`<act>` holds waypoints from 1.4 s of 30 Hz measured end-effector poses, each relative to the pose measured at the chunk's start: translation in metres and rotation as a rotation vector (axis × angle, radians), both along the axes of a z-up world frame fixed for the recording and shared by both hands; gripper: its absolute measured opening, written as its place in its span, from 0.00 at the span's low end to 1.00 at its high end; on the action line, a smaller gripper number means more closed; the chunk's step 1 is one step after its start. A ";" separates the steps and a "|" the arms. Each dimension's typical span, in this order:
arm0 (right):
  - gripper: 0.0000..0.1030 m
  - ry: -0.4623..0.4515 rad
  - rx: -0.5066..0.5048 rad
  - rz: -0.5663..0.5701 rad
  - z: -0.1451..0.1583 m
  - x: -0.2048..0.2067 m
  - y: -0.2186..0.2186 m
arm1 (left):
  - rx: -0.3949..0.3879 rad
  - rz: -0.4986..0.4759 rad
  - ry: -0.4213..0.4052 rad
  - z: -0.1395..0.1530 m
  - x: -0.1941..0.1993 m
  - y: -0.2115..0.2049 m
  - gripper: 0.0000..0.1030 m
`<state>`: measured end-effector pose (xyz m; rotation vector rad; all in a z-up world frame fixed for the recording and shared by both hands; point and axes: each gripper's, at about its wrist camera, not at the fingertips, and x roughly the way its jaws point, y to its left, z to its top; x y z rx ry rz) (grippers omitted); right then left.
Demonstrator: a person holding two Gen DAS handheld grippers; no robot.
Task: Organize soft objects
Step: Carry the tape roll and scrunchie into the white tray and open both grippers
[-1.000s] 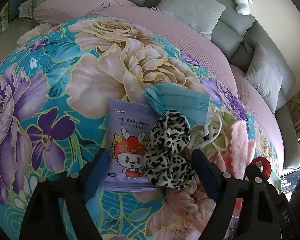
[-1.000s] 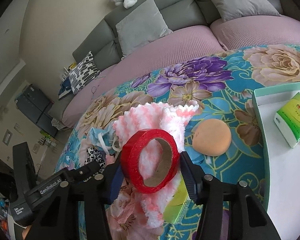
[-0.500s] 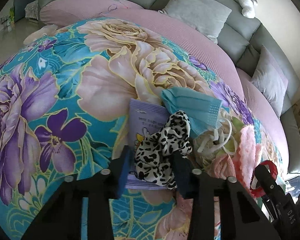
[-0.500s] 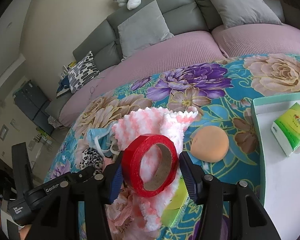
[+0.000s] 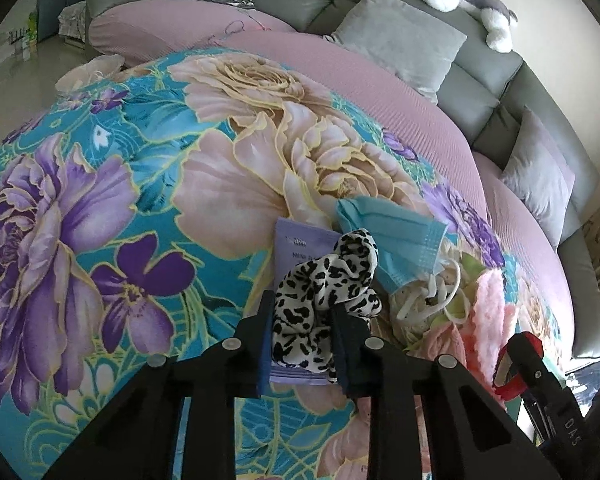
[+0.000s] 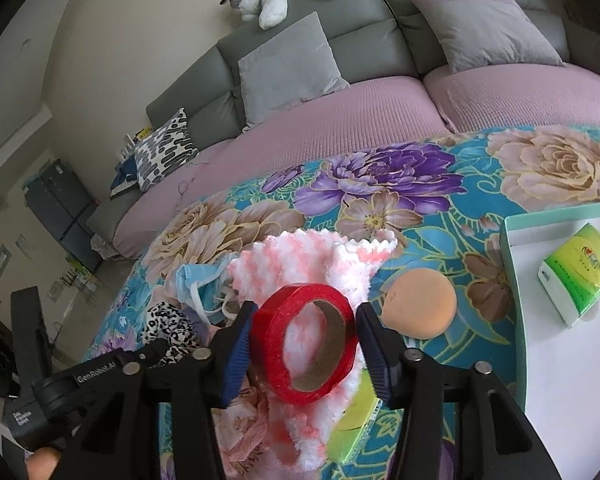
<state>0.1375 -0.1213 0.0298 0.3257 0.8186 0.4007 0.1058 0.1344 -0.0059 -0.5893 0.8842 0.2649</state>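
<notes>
My left gripper (image 5: 306, 344) is shut on a black-and-white leopard scrunchie (image 5: 324, 292), held just above a purple pack of baby wipes (image 5: 296, 246) on the floral cloth. A blue face mask (image 5: 396, 236) lies right behind it. My right gripper (image 6: 306, 344) is shut on a red tape roll (image 6: 306, 344), held above a pink-and-white fluffy cloth (image 6: 312, 256). The scrunchie also shows in the right wrist view (image 6: 170, 328), and the tape roll in the left wrist view (image 5: 516, 364).
An orange sponge ball (image 6: 420, 304) lies right of the fluffy cloth. A white tray with a green rim (image 6: 512, 280) at the right holds a green tissue pack (image 6: 576, 276). Another green pack (image 6: 356, 428) lies under the cloth. A grey sofa with cushions (image 6: 288, 68) curves behind.
My left gripper has closed on the leopard scrunchie and lifted it slightly off the wipes pack. My right gripper has kept hold of the red tape roll, nearly still.
</notes>
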 end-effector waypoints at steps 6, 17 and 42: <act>0.49 -0.005 0.005 -0.007 0.002 -0.002 -0.002 | 0.020 0.034 -0.040 0.012 -0.008 0.007 0.25; 0.49 -0.078 0.046 -0.017 0.030 -0.018 -0.014 | 0.080 0.062 -0.150 0.046 -0.023 0.007 0.25; 0.49 0.013 -0.315 -0.490 0.042 -0.056 -0.178 | -0.041 -0.581 -0.253 0.060 0.008 -0.211 0.25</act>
